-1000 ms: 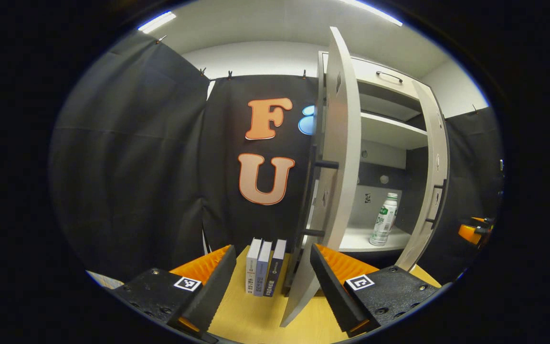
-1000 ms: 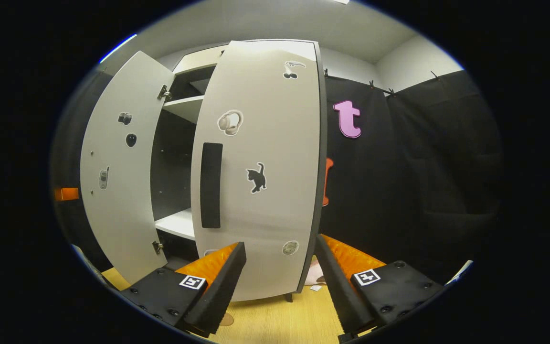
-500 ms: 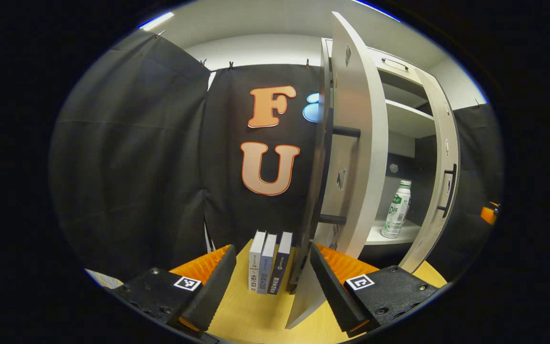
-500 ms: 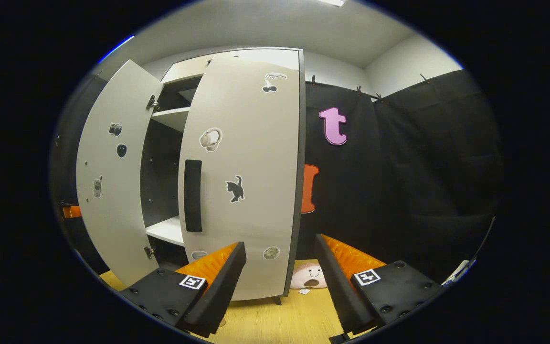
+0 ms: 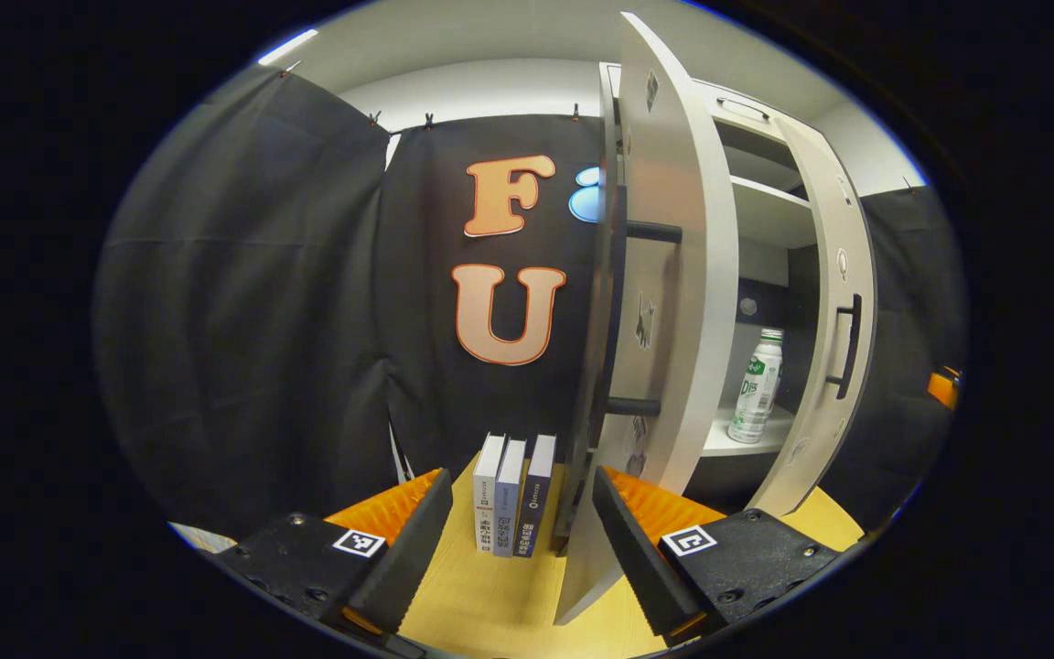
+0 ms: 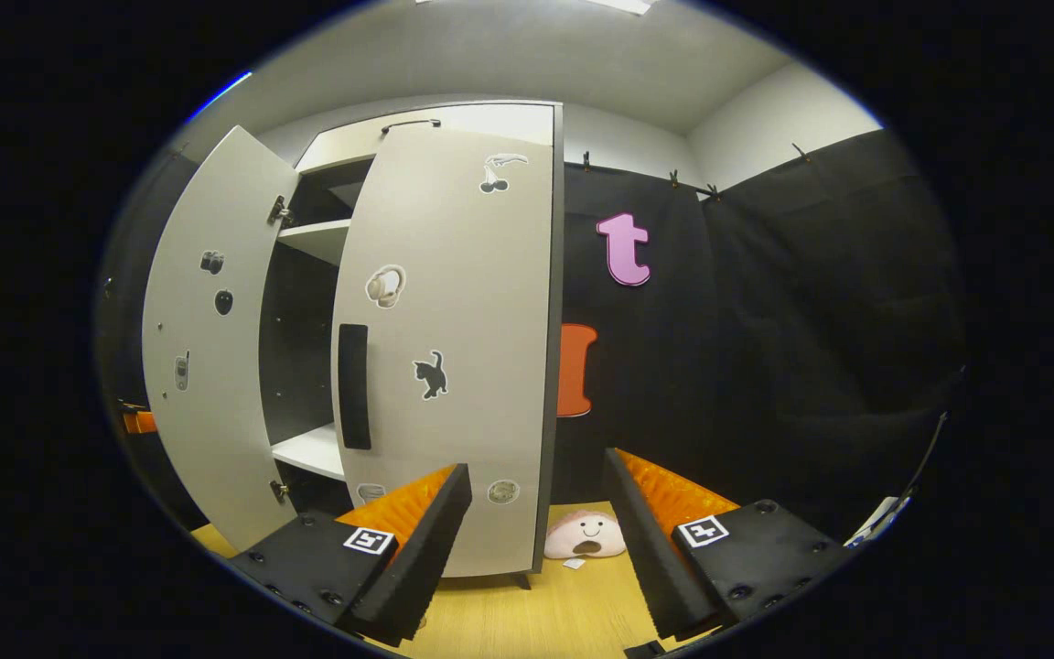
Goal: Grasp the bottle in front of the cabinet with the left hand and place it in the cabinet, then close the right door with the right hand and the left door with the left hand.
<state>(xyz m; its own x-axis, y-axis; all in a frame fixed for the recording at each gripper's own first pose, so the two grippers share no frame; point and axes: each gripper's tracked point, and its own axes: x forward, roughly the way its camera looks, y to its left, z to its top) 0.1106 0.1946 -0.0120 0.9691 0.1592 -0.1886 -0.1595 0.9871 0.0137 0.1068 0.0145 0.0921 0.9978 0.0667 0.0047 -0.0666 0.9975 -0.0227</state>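
A white bottle with a green label (image 5: 758,384) stands upright on the lower shelf (image 5: 719,446) inside the pale cabinet. My left gripper (image 5: 522,531) is open and empty, low over the wooden table, with the left door (image 5: 673,275) edge-on just ahead of its right finger. The right door (image 5: 833,320) with its black handle (image 5: 847,343) stands partly swung in, leaving a narrow gap. In the right gripper view, my right gripper (image 6: 536,531) is open and empty before the right door's (image 6: 463,366) outer face, low near its hinge edge. The left door (image 6: 202,366) stands wide open.
Three books (image 5: 513,494) stand upright on the table (image 5: 481,604) left of the cabinet. A pink plush toy (image 6: 586,535) lies on the table by the cabinet's right foot. Black cloth walls close in the booth on both sides.
The right door has swung further toward the cabinet, narrowing the gap over the bottle. In the right gripper view the door has drawn left and the plush toy has come into sight.
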